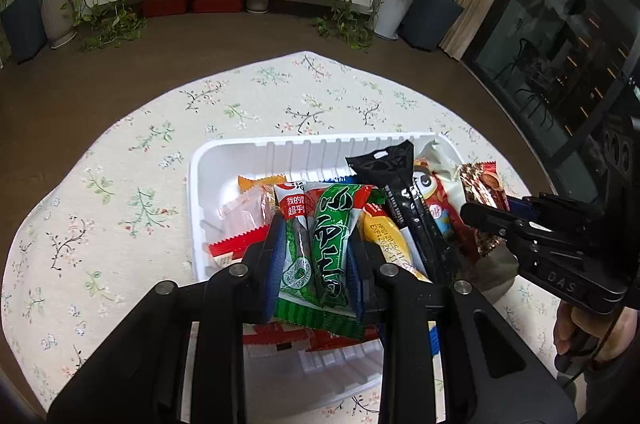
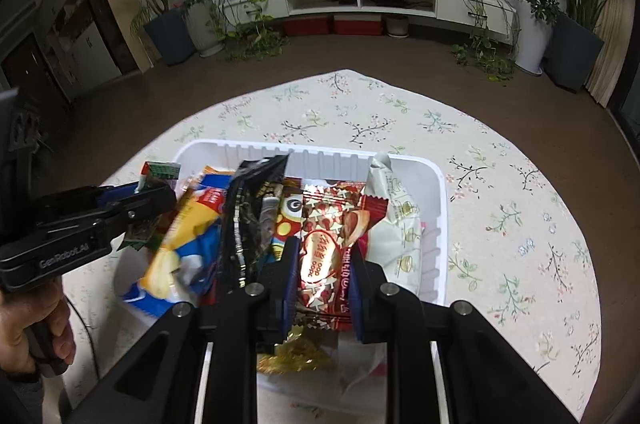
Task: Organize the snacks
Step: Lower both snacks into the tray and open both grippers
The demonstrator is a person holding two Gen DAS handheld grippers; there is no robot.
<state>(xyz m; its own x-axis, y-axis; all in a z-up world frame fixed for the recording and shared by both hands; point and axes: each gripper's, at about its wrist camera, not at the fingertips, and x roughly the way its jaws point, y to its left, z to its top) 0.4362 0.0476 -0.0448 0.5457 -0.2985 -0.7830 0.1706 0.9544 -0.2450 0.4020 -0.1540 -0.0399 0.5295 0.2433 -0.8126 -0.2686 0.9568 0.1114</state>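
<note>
Both packets hang over a crowded white tray, and that is the risk. The tray on the flowered table is already heaped with wrappers, so a packet let go here could slide off the pile or tip a neighbour such as the black packet over the rim. The two grippers also work close together above the same tray and could knock each other.

The left gripper has its fingers clenched on a green packet, which stands lengthwise between them, its ends sticking out past the pads. The right gripper grasps a shiny red packet the same way, pinched across its middle, just above the tray's right half.
</note>
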